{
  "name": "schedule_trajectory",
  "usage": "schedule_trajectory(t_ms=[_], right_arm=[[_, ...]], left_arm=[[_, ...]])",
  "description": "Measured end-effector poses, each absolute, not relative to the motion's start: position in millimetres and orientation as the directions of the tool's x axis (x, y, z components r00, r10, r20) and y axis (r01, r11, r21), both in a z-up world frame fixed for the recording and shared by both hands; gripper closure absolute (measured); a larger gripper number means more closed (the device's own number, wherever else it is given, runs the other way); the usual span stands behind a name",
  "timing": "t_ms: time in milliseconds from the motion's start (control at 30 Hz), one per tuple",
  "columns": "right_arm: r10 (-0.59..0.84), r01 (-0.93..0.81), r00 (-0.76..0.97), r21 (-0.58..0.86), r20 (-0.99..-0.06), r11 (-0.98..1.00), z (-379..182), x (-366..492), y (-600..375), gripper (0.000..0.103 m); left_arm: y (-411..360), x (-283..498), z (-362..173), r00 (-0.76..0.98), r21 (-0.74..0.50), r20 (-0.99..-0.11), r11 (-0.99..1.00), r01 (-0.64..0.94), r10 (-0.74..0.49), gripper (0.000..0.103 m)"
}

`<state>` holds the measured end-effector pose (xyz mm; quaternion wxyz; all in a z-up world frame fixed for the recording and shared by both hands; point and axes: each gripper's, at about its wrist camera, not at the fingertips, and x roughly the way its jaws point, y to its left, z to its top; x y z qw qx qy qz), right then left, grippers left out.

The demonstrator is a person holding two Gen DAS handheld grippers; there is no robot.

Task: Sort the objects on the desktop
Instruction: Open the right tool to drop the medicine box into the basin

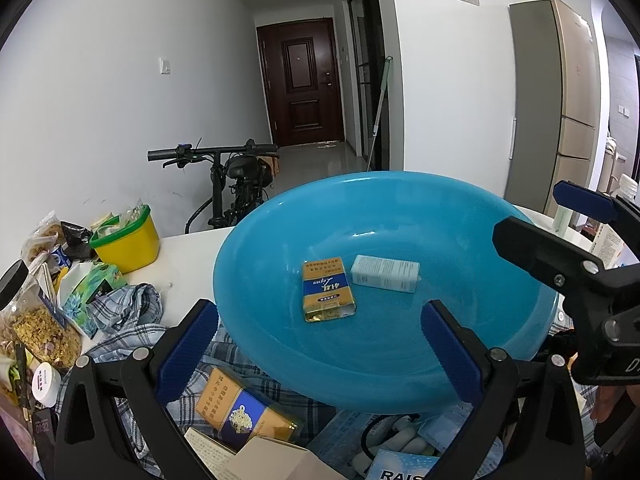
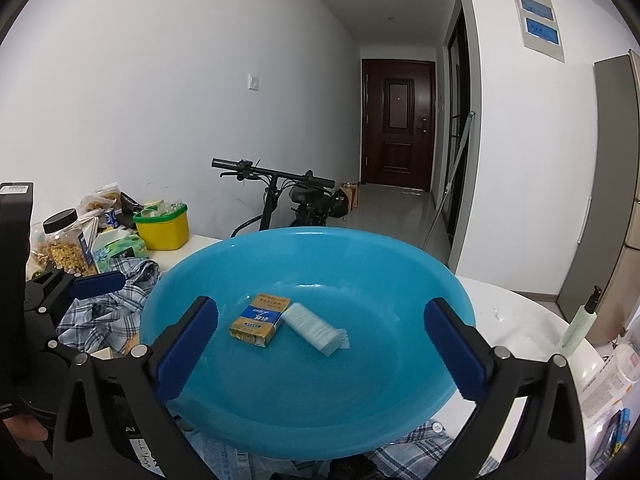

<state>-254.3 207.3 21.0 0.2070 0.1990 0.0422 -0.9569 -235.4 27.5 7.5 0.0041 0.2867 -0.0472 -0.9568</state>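
Two small boxes lay side by side, nearly touching, in the bottom of one wide blue plastic basin point(image 2: 420, 280): a gold-and-blue cigarette pack point(image 2: 260, 320) with its top torn open, and a pale white-blue carton point(image 2: 316, 328). A second gold cigarette pack point(image 1: 244, 412) rested on the checked cloth point(image 1: 124, 312) below the basin's rim. The right gripper point(image 2: 320, 348) stood wide open and empty over the basin; the left gripper point(image 1: 320, 348) also gaped, holding nothing.

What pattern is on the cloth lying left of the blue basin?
Blue-and-white plaid on the cloth, clearest in the right wrist view, beside the basin.
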Motion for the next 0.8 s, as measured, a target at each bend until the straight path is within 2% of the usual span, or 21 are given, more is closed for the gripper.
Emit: schedule_trajectory(t_ms=[800], right_arm=[[-0.388, 0.416, -0.822, 0.025, -0.417, -0.909, 18.5, -256.8, 207.7, 0.0]], left_arm=[[30.2, -234.3, 5.4, -0.834, 0.094, -0.551, -0.995, -0.023, -0.033, 0.0]])
